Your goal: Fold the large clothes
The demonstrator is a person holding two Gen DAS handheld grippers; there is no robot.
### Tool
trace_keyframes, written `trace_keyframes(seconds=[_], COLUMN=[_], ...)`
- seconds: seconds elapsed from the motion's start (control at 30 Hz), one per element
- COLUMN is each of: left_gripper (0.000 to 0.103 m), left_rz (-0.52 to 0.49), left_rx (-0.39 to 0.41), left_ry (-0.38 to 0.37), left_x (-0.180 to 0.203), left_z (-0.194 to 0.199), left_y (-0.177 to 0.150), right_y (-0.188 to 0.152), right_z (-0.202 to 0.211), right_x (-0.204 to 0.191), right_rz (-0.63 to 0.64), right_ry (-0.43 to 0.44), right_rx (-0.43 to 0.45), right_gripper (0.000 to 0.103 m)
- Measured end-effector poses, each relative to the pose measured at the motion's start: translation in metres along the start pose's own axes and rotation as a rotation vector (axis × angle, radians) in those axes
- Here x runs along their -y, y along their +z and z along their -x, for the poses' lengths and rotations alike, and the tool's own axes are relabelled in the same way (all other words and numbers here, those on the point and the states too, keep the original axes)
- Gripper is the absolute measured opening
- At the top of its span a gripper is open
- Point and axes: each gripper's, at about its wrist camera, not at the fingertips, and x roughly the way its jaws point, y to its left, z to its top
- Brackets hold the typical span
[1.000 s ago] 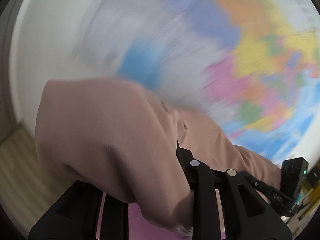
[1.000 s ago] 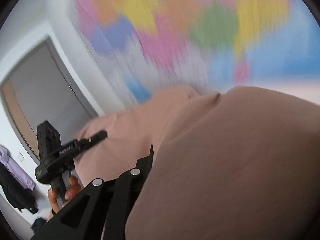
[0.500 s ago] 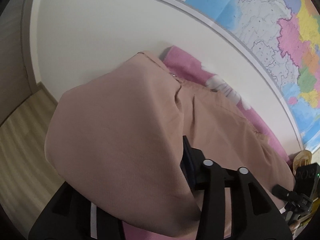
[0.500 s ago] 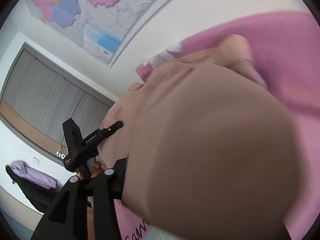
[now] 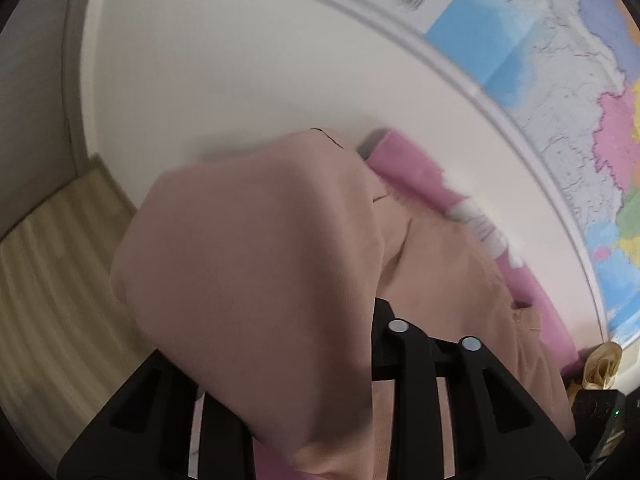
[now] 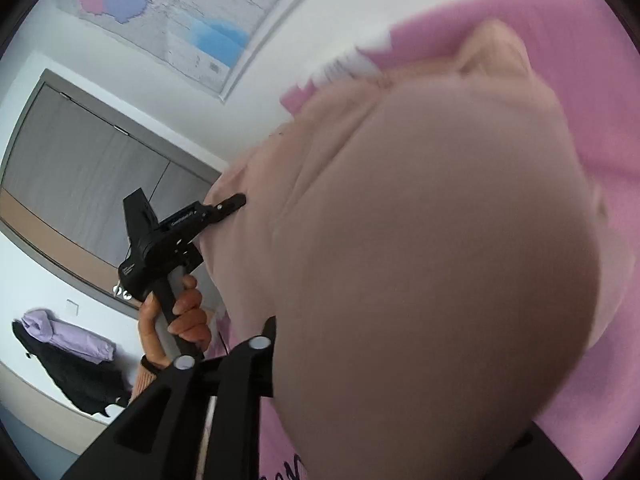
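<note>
A large beige-pink garment [image 5: 256,248] lies partly on a pink bed sheet [image 5: 404,160] against the wall. My left gripper [image 5: 320,344] is shut on an edge of the garment, which bulges over its fingers and hides the tips. In the right wrist view the left gripper [image 6: 236,202] pinches the garment's left edge, held by a hand. My right gripper [image 6: 304,344] is shut on the garment [image 6: 432,248], whose cloth drapes over the jaws and fills the view. The far end of the garment [image 6: 492,48] rests on the sheet [image 6: 580,92].
A wall map [image 5: 560,60] hangs above the bed on a white wall. Wooden floor [image 5: 44,264] lies left of the bed. A grey wardrobe [image 6: 80,168] and hanging clothes [image 6: 68,356] stand behind the left hand. A tan object [image 5: 600,364] sits at the bed's right end.
Both grippers have swung down from facing the map towards the bed, carrying the held garment edge forward over the rest of the garment. Both stay shut on the cloth.
</note>
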Motion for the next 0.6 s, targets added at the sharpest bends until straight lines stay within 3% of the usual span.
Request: trace_keyframes(seconds=[0.03, 0.07, 0.1, 0.17, 0.23, 0.37, 0.43, 0.47, 0.53, 0.6], left_gripper=[0.039, 0.044, 0.051, 0.054, 0.067, 0.073, 0.077, 0.078, 0.086, 0.089], left_rz=[-0.020, -0.048, -0.063, -0.083, -0.092, -0.094, -0.108, -0.122, -0.159, -0.202], left_rx=[-0.002, -0.005, -0.009, -0.011, -0.020, -0.026, -0.020, 0.002, 0.060, 0.118], left_ry=[0.016, 0.038, 0.058, 0.065, 0.083, 0.129, 0.177, 0.207, 0.248, 0.265], left_x=[0.001, 0.004, 0.005, 0.005, 0.005, 0.004, 0.007, 0.011, 0.021, 0.035], left_z=[0.000, 0.001, 0.001, 0.005, 0.007, 0.018, 0.027, 0.036, 0.056, 0.075], left_y=[-0.003, -0.007, -0.010, -0.014, -0.015, -0.021, -0.026, -0.030, -0.040, -0.050], right_y=[-0.002, -0.002, -0.002, -0.003, -0.006, -0.015, -0.016, -0.017, -0.018, -0.019], right_z=[0.004, 0.007, 0.013, 0.025, 0.041, 0.071, 0.082, 0.086, 0.097, 0.098], right_x=[0.004, 0.006, 0.008, 0.013, 0.014, 0.009, 0.003, 0.001, -0.006, -0.011], right_rz=[-0.009, -0.013, -0.013, -0.020, -0.013, 0.042, 0.078, 0.098, 0.123, 0.146], right_ry=[-0.011, -0.024, -0.021, -0.014, -0.026, -0.078, -0.131, -0.152, -0.213, -0.215], right_rx=[0.001, 0.002, 0.005, 0.005, 0.016, 0.069, 0.104, 0.118, 0.167, 0.190], right_gripper=[0.042, 0.048, 0.049, 0.055, 0.057, 0.056, 0.047, 0.040, 0.038, 0.035])
